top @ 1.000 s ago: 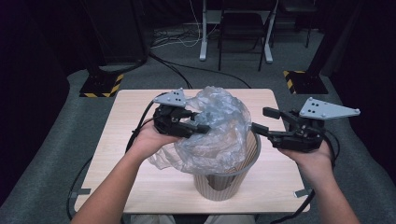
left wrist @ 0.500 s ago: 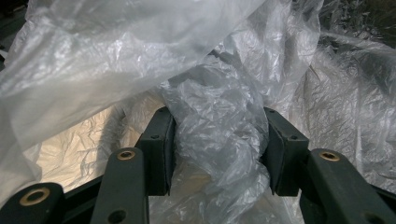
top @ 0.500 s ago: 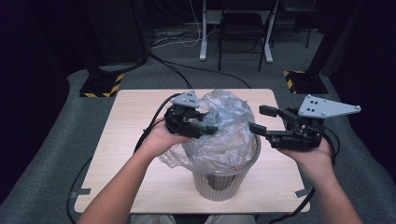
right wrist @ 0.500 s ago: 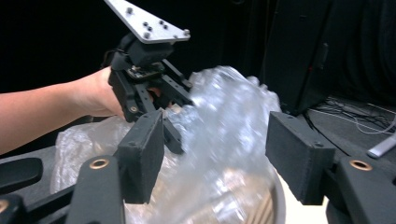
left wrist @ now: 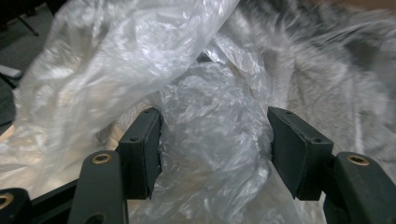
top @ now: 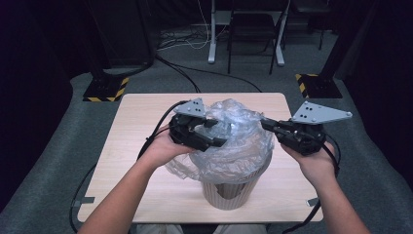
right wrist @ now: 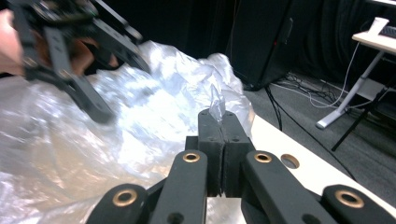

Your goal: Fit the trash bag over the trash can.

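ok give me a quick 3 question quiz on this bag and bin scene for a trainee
1. True or false: the right gripper has its fingers pinched on a fold of the clear plastic bag.
2. What stands under the bag on the wooden table? A) a ribbed beige bin B) a metal bucket C) a cardboard box
3. In the left gripper view, how do the left gripper fingers stand relative to the bag?

Key
1. True; a bit of film sticks up from between the closed pads.
2. A, the ribbed beige bin.
3. Spread apart, having just been opening, with crumpled film bunched between them but not clamped.
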